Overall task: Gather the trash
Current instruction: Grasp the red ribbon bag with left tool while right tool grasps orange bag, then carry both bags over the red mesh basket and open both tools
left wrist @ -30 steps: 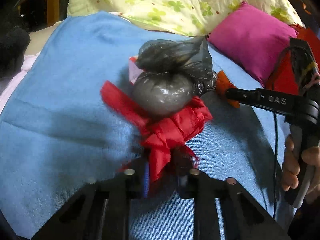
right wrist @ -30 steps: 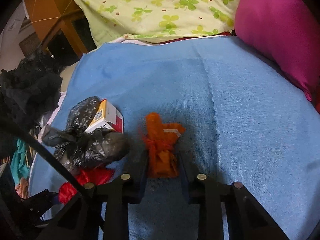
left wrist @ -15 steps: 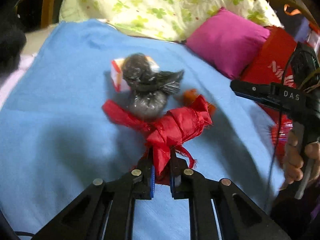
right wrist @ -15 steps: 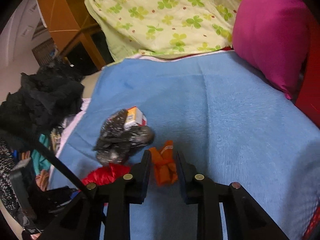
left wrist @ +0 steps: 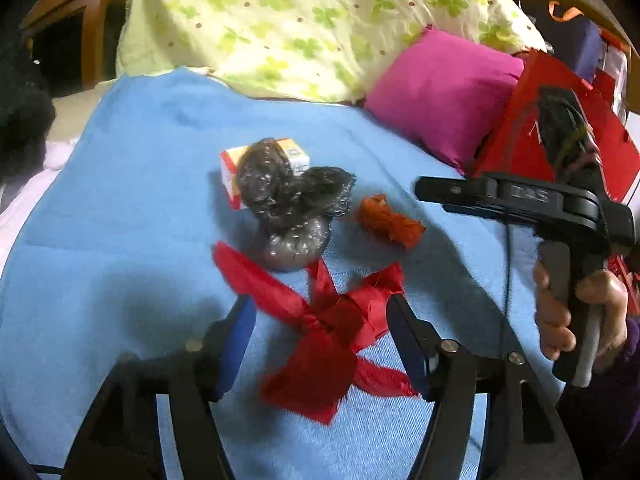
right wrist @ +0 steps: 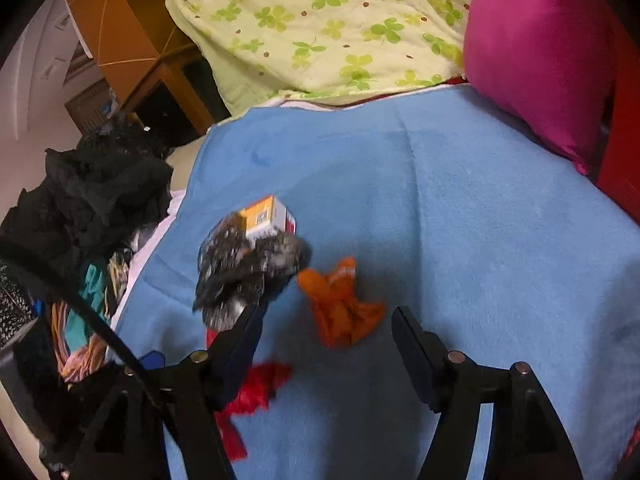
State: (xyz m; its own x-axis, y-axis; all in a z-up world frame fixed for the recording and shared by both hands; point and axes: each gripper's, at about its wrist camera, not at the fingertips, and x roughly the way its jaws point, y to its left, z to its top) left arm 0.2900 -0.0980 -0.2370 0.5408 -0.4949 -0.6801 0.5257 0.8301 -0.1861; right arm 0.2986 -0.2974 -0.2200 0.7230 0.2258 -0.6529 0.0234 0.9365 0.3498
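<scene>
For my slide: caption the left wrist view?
Left tongs opening around red wrapper on blue blanket.

A wide blue terry blanket [right wrist: 460,208] covers the bed, with a pale yellow quilt printed with green clovers [right wrist: 320,20] bunched at its far end. A magenta satin cushion [left wrist: 440,92] leans beside the quilt, touching a red cardboard box [left wrist: 520,128]. Off the blanket's left edge lies a heap of black clothing [right wrist: 92,188].

Dim warm indoor light, motion blur, dark fisheye corners.
</scene>
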